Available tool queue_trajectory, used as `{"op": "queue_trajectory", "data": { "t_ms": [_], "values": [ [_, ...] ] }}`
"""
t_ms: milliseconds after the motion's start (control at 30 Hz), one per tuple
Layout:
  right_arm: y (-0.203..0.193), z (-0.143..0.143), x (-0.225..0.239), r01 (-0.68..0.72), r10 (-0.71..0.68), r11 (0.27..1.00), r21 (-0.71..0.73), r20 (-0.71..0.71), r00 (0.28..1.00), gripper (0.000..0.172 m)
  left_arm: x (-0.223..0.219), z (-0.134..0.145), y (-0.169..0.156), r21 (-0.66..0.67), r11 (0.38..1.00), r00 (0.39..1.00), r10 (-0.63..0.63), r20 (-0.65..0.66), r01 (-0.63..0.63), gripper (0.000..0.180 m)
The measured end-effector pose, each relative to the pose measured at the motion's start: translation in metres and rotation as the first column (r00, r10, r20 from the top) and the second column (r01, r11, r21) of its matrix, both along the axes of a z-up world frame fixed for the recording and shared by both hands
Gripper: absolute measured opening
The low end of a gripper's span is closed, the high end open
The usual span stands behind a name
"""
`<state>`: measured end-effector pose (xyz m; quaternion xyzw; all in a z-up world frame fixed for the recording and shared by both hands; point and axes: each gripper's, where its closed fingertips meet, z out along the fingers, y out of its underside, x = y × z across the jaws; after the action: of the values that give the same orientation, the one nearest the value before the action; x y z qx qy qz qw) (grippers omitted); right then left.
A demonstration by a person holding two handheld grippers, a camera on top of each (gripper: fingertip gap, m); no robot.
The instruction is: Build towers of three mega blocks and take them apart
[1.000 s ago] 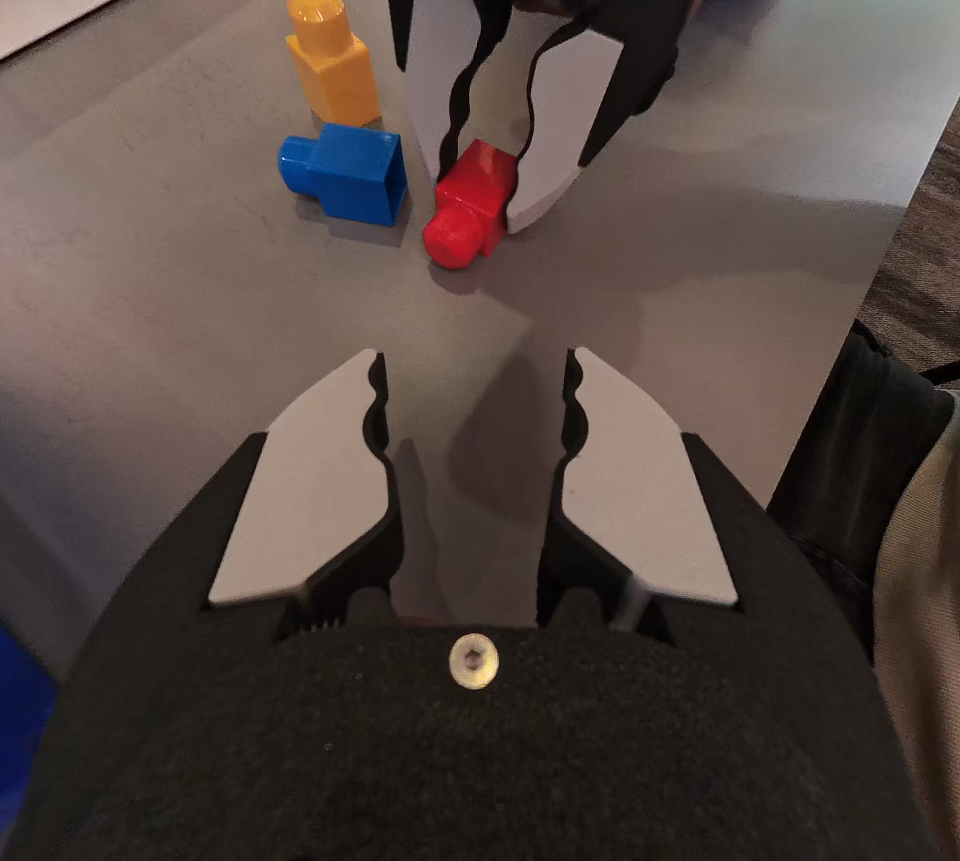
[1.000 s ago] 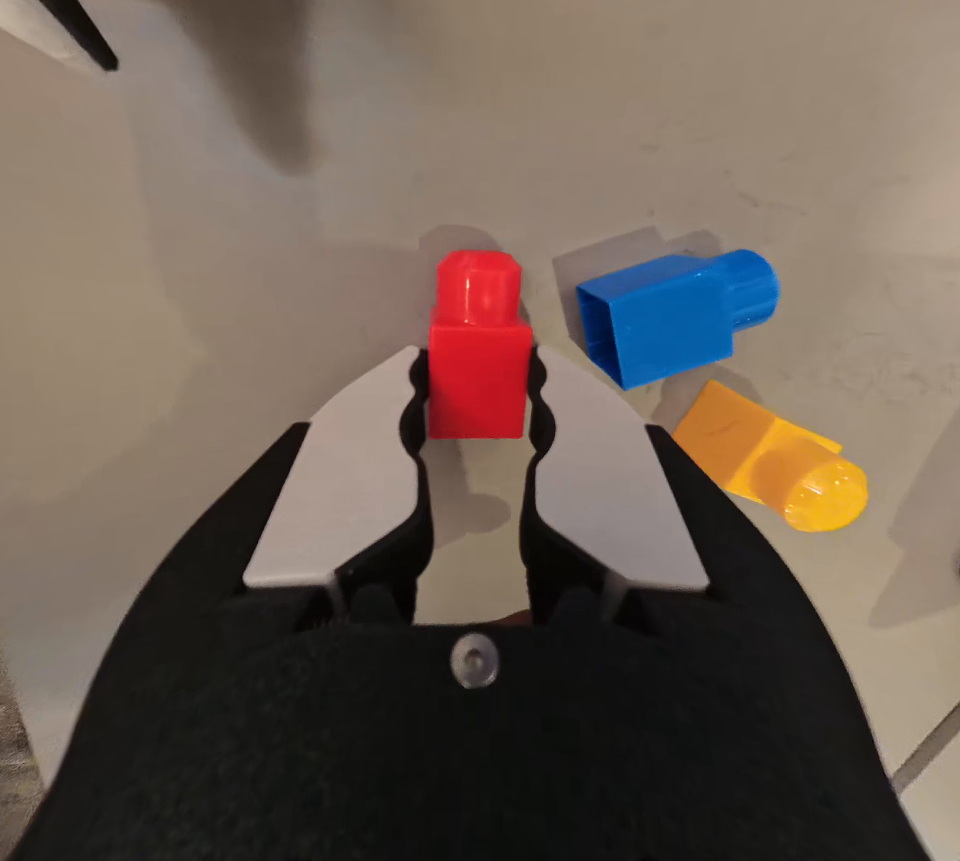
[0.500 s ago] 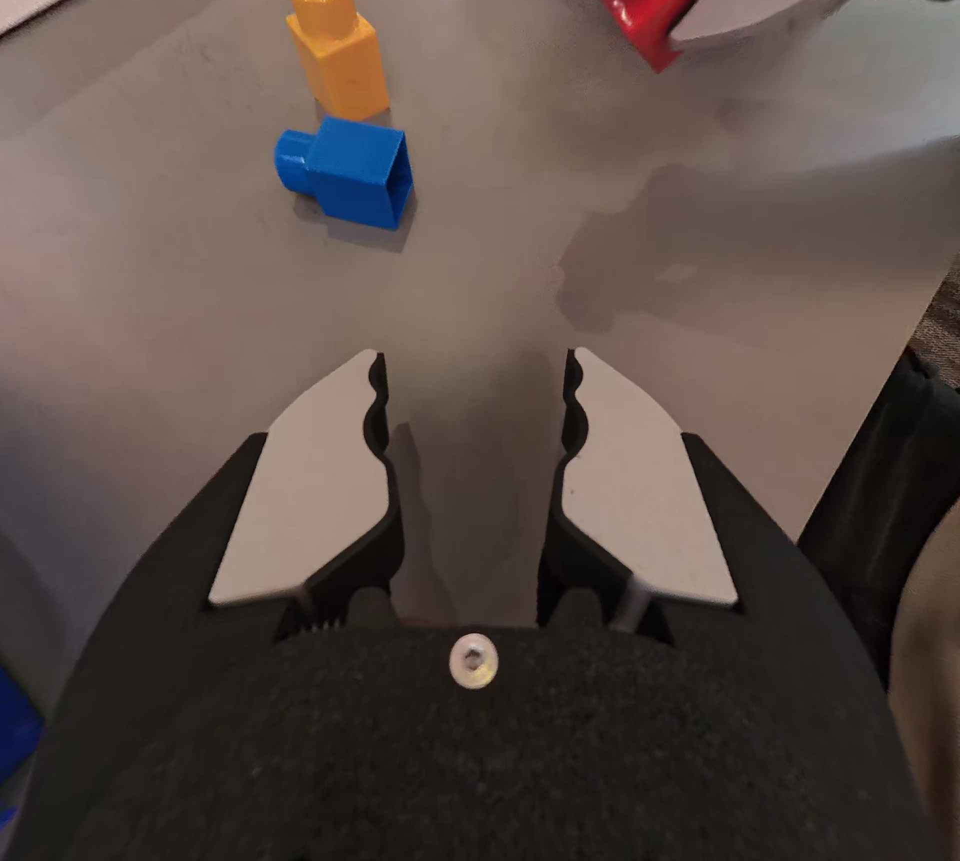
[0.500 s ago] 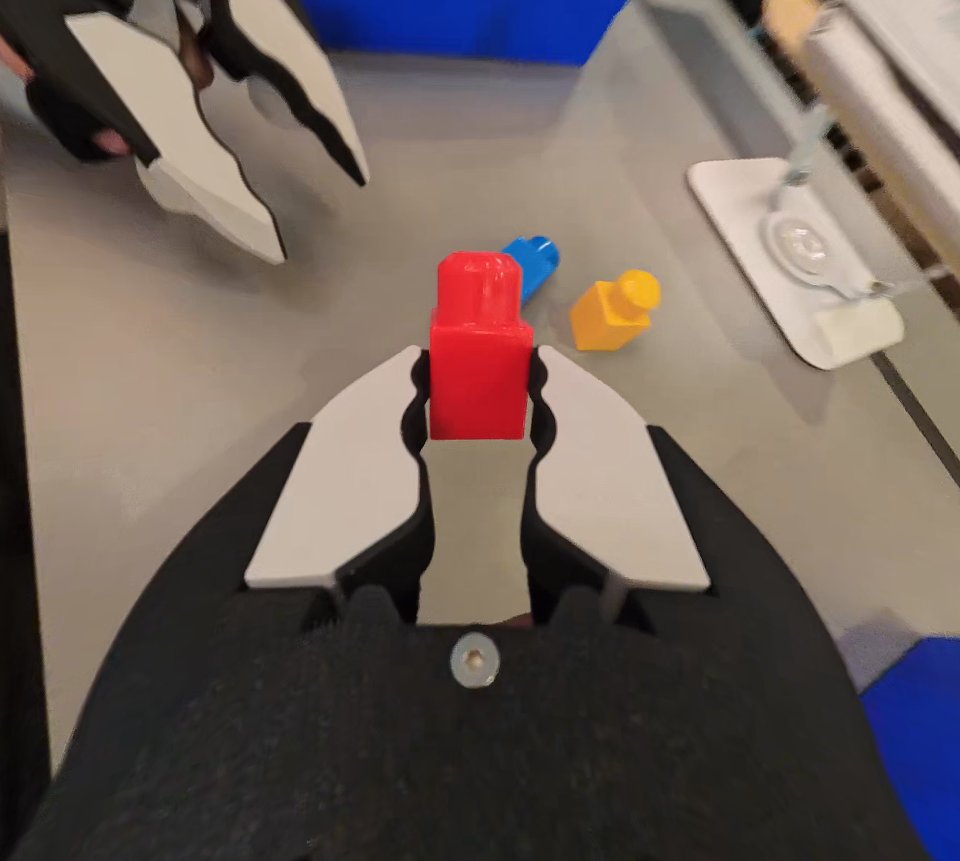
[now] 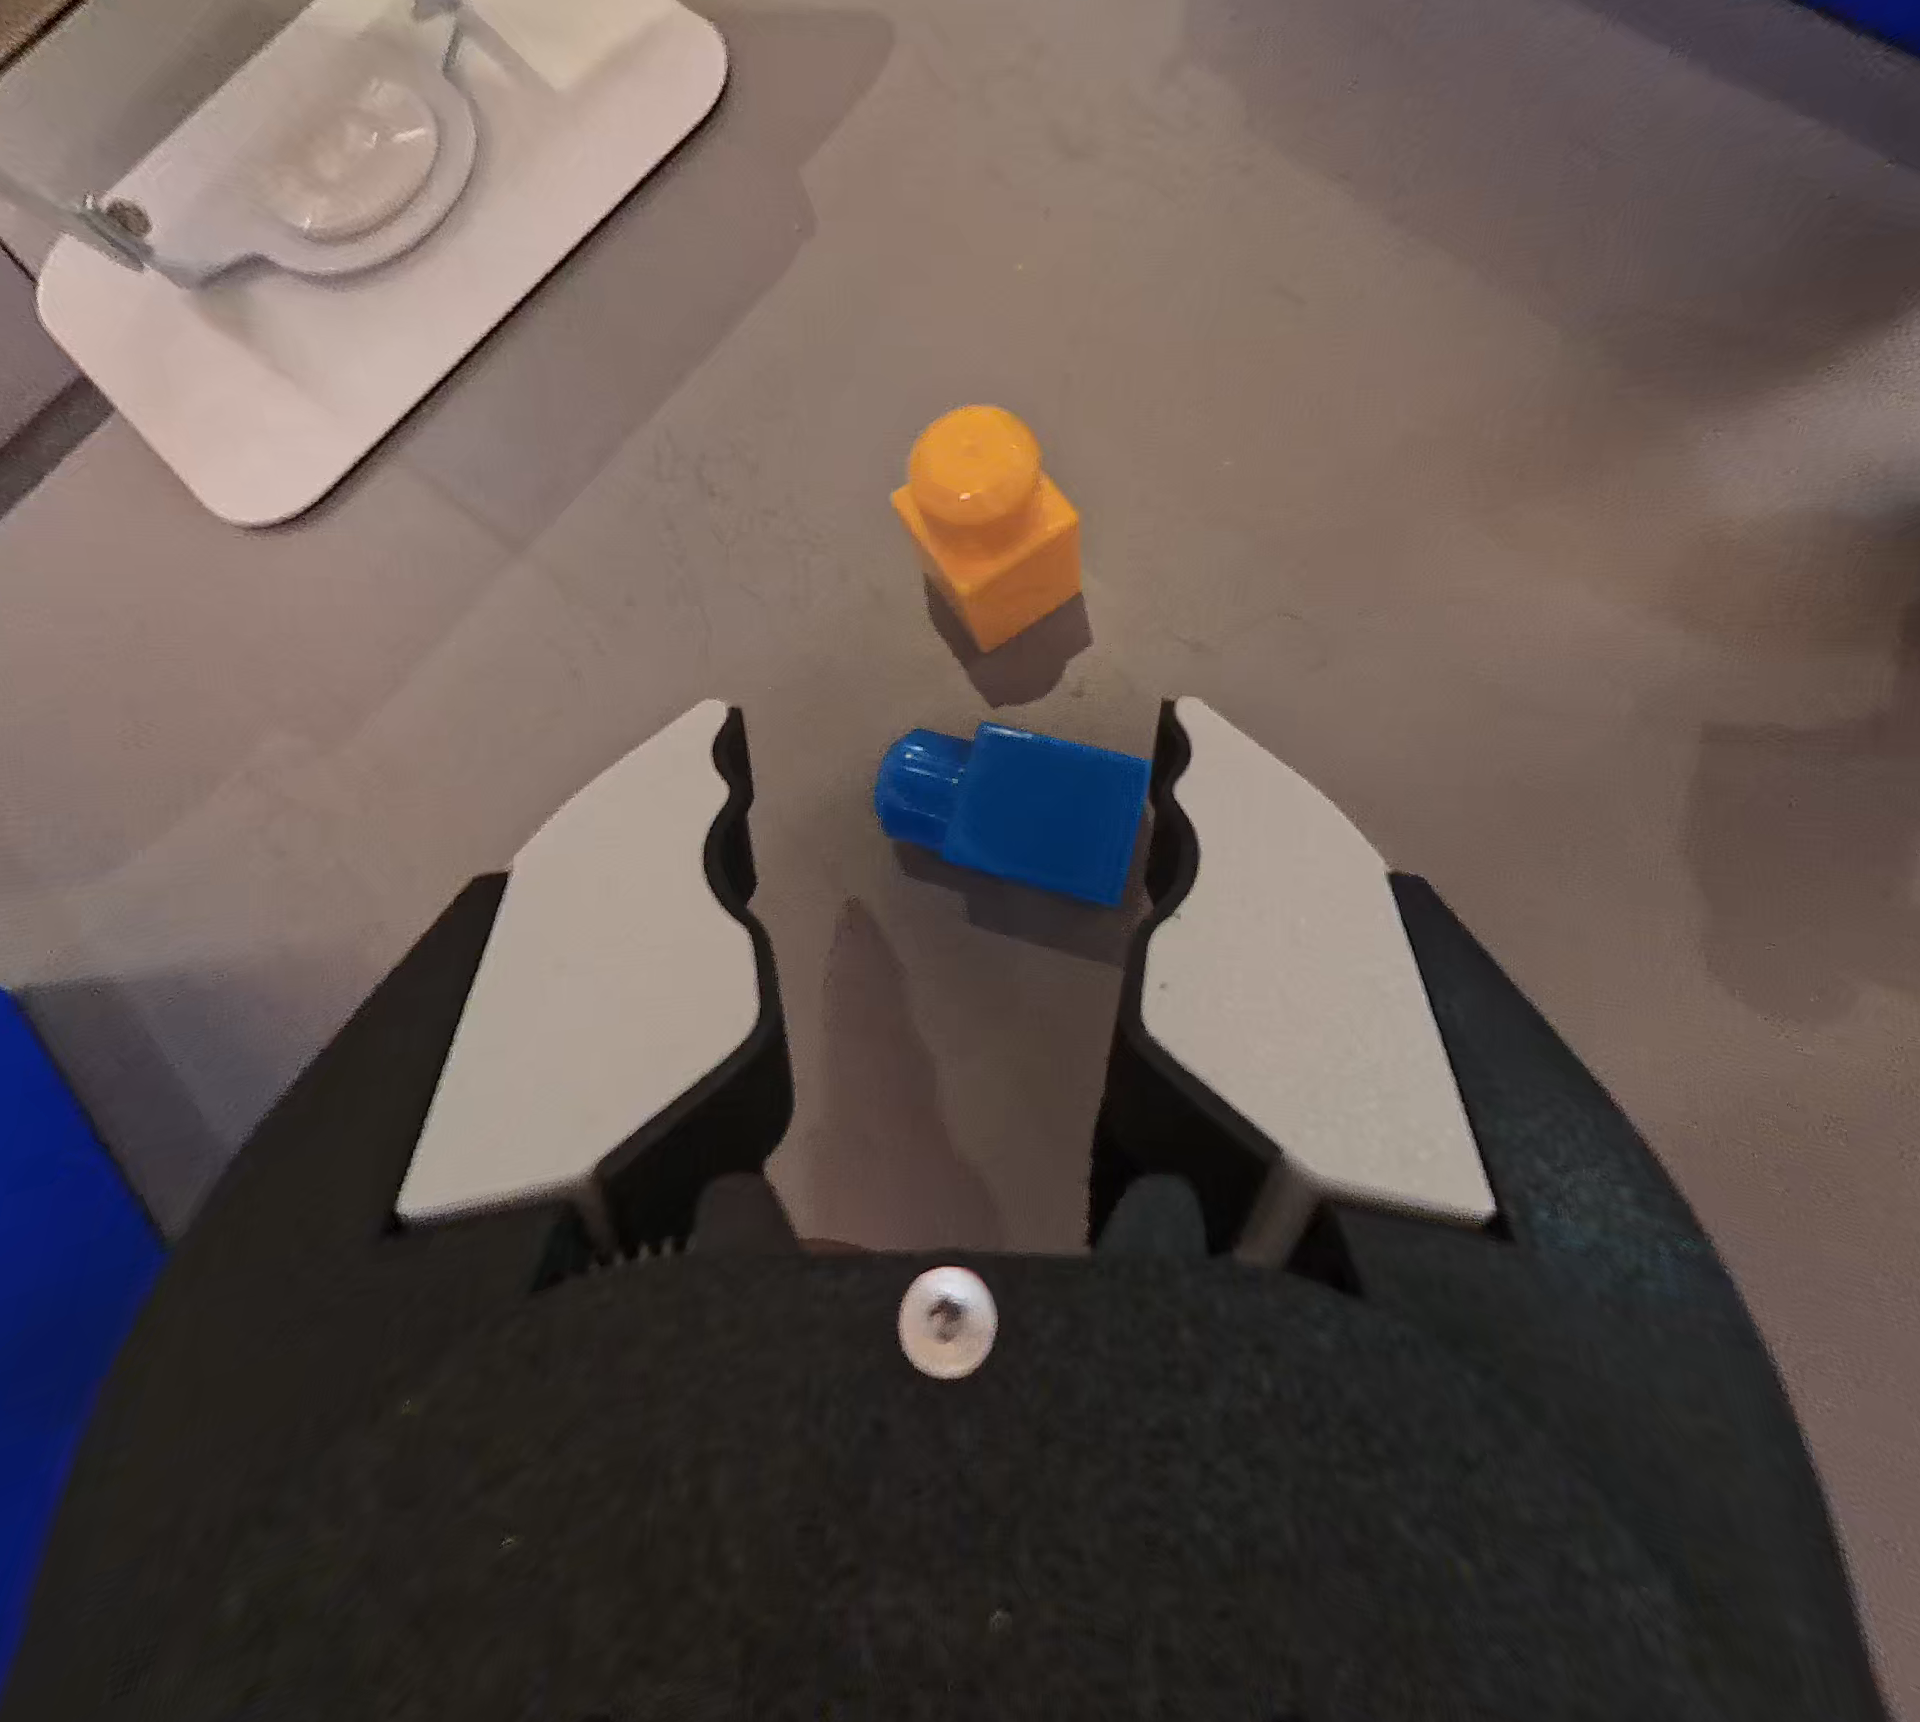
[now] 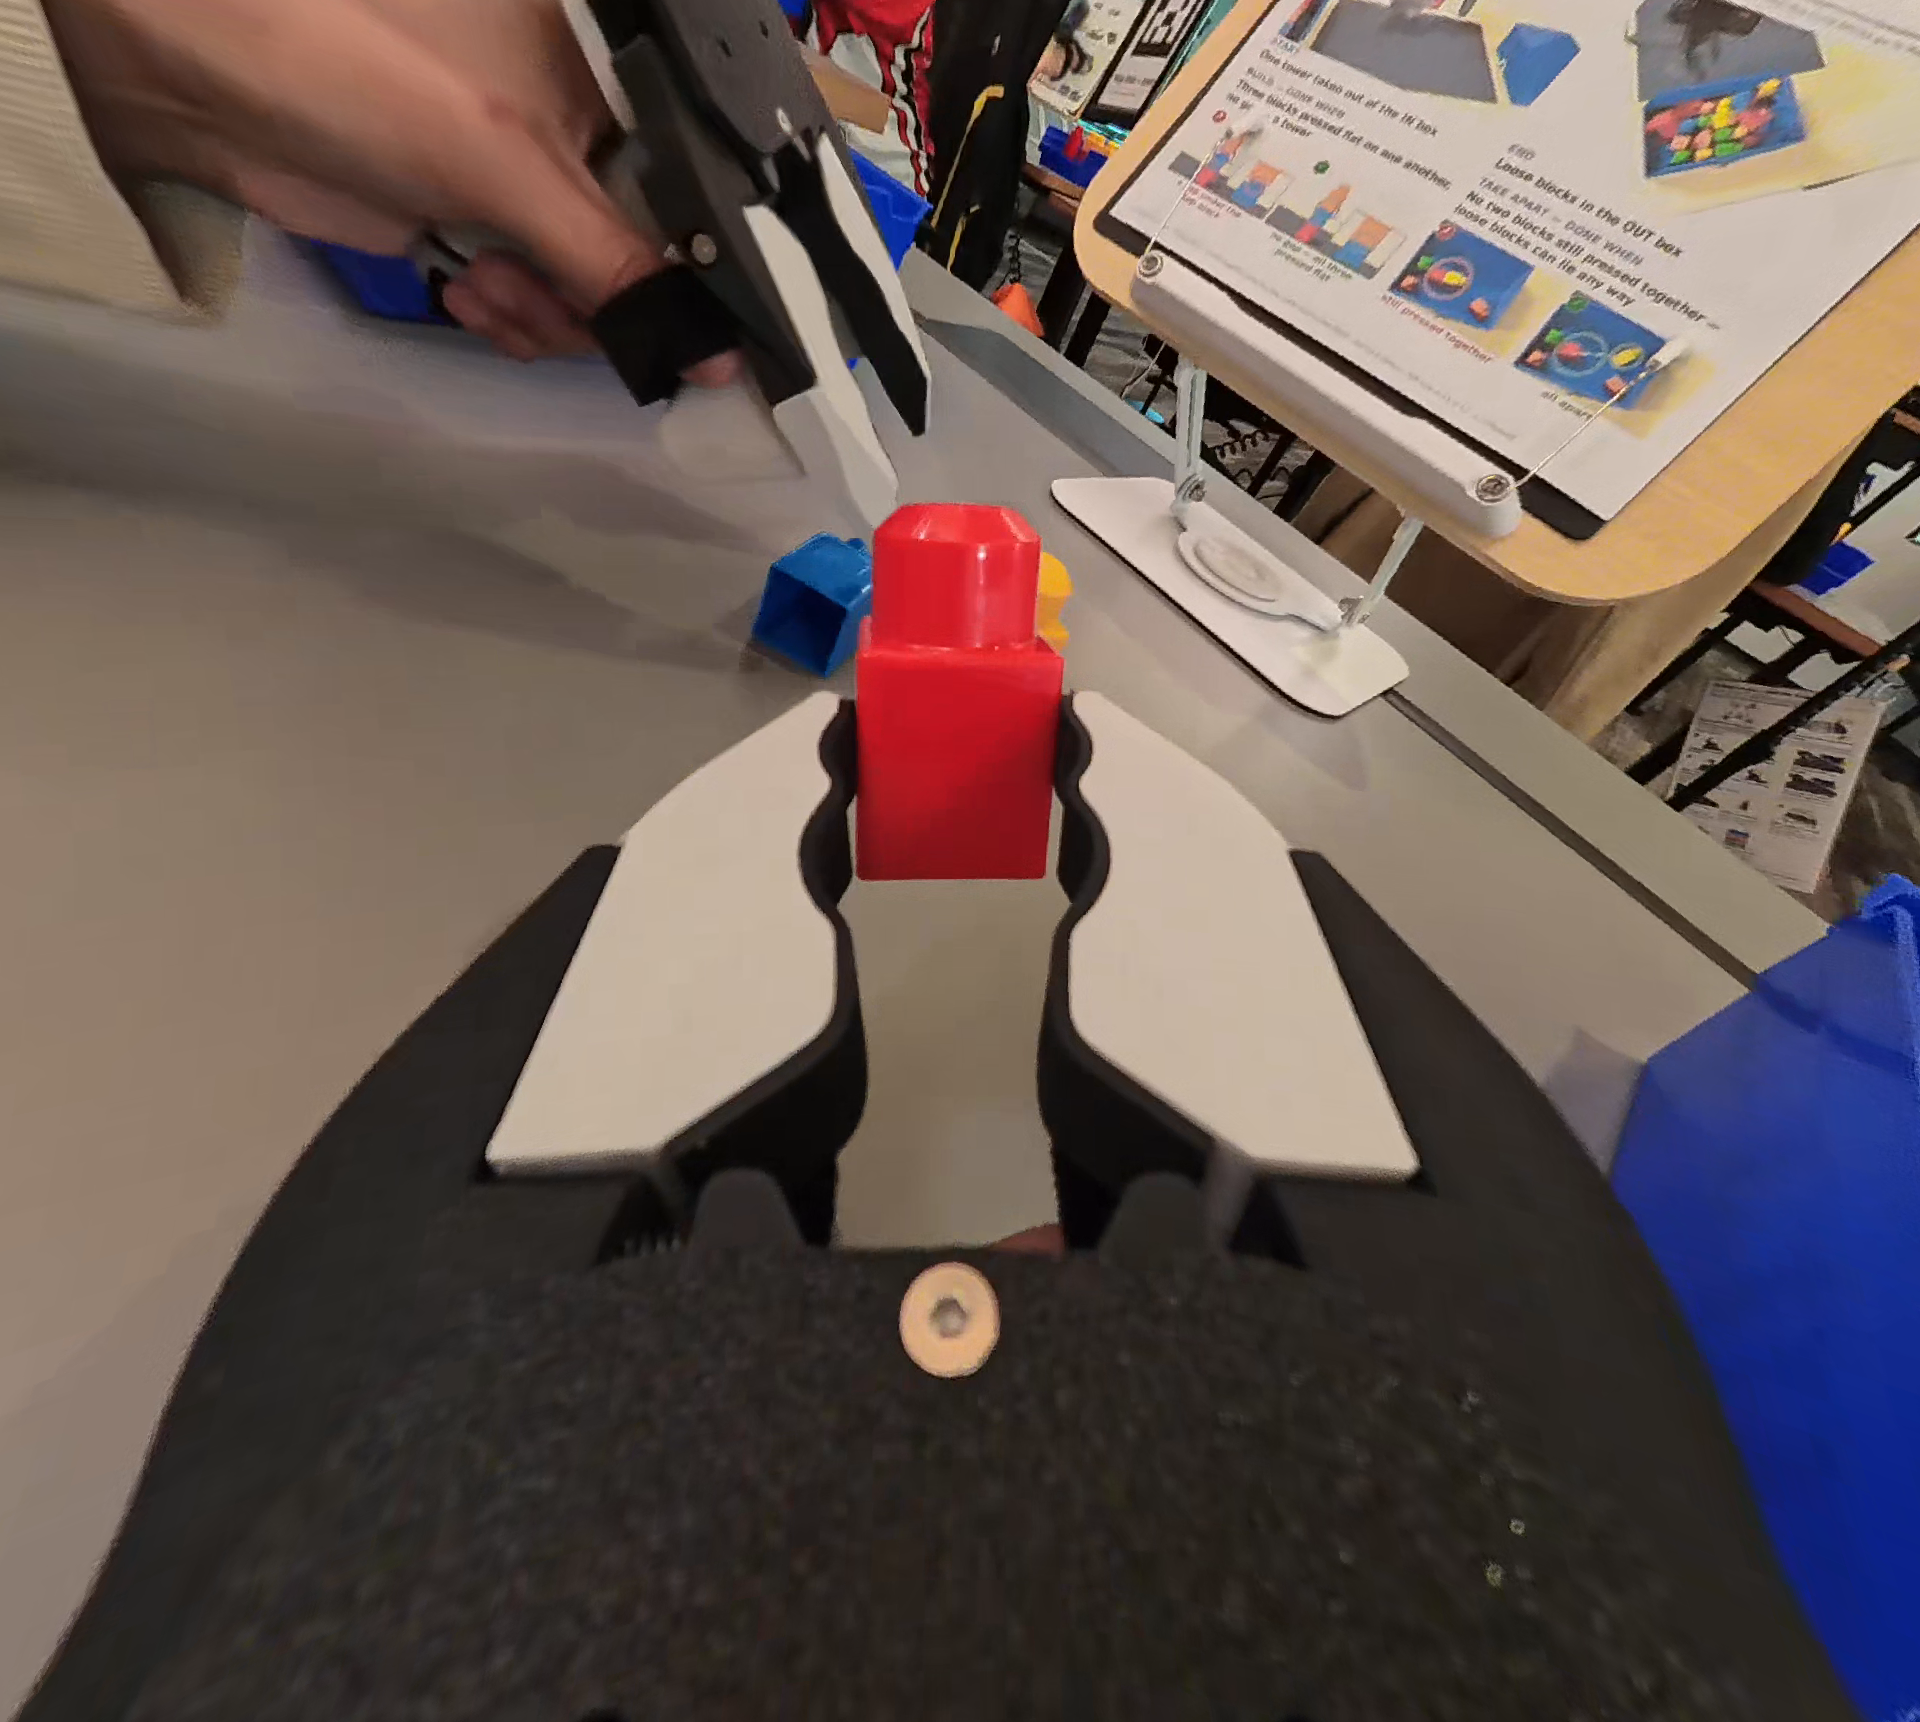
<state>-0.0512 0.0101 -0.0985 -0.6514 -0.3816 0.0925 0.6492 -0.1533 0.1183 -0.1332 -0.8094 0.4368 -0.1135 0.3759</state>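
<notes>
While the right tool (image 6: 956, 768) grips a red block (image 6: 951, 737), the wide-open left tool (image 5: 951, 799) hangs over a blue block (image 5: 1023, 815).

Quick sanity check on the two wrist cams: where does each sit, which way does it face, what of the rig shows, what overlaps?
Left wrist view: on the left gripper, looking down at the grey table; open fingers, blue block lying between them, orange block upright beyond.
Right wrist view: on the right gripper, looking across the table; fingers clamp a red block; the left gripper and hand show.
Shared: blue and orange blocks, white stand base.
</notes>
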Motion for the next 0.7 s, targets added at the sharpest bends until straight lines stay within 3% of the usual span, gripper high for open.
{"op": "queue_trajectory", "data": {
  "t_ms": [167, 267, 400, 567, 700],
  "values": [
    [0.003, -0.003, 0.002, 0.0, 0.0, 1.0, -0.023, -0.007, 1.0, 0.036, -0.006, -0.021, -0.008, -0.239, 0.946, 0.965, 0.246, 0.089, -0.219, 0.078],
    [0.006, -0.002, 0.005, 0.007, -0.008, 0.999, -0.032, -0.025, 1.0, 0.036, -0.004, -0.022, -0.011, -0.287, 0.898, 0.916, 0.38, 0.128, -0.333, 0.081],
    [0.008, 0.001, 0.01, 0.025, -0.027, 0.999, -0.037, -0.054, 0.998, 0.036, -0.008, -0.027, -0.004, -0.328, 0.806, 0.831, 0.548, 0.096, -0.493, 0.084],
    [0.009, 0.002, 0.014, 0.042, -0.045, 0.998, -0.041, -0.068, 0.997, 0.036, -0.003, -0.033, -0.009, -0.46, 0.668, 0.766, 0.641, -0.043, -0.584, 0.068],
    [0.008, 0.001, 0.013, 0.047, -0.048, 0.999, -0.024, -0.045, 0.998, 0.036, 0.0, -0.029, -0.011, -0.53, 0.539, 0.687, 0.718, -0.117, -0.654, 0.068]
  ]
}}
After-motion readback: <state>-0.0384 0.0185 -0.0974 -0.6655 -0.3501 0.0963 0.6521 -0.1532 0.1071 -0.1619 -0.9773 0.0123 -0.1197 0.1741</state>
